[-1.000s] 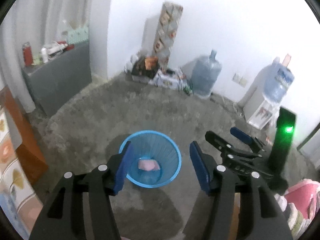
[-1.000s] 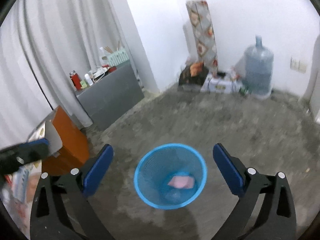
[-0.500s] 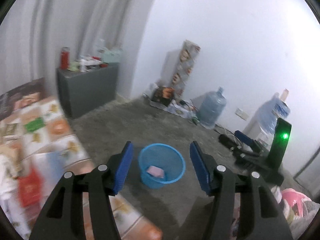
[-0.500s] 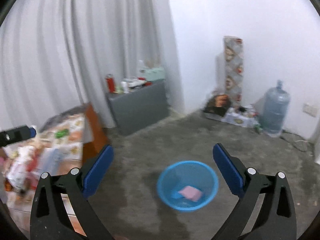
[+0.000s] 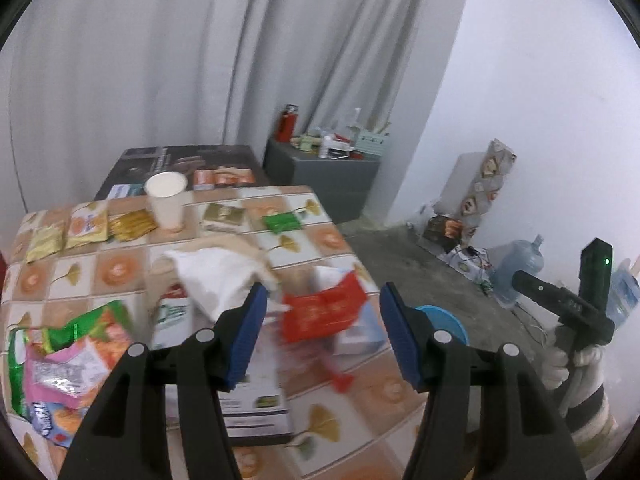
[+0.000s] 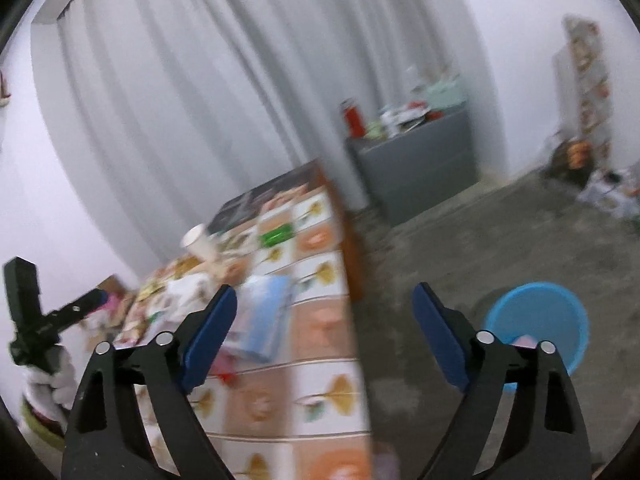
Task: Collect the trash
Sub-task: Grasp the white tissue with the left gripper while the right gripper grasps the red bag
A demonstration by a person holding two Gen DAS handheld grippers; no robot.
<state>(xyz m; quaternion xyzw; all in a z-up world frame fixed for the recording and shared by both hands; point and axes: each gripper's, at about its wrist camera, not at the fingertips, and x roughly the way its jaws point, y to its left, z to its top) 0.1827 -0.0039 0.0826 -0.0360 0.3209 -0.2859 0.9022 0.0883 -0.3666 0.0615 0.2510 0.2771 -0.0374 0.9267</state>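
Blue-padded and parted, the left claw (image 5: 320,322) hangs above the near part of the tabletop (image 5: 316,210), gripping nothing; a blurred red wrapper (image 5: 320,314) lies on the patterned cloth in line with the gap between its pads. Around it the trash is spread over the tabletop: a crumpled white paper (image 5: 218,276), a green and pink snack bag (image 5: 60,356), small gold and yellow sachets (image 5: 86,226), a green packet (image 5: 282,222) and a white paper cup (image 5: 166,200) standing upright near the far edge. A white carton (image 5: 256,400) sits under the left pad. On the floor just off the table's corner stands the blue bin (image 6: 536,320), with something pink inside. The right claw (image 6: 324,336) hovers over that corner, its jaws closing with nothing between them, pads apart. A gloved hand (image 5: 576,364) holds its handle in the left view.
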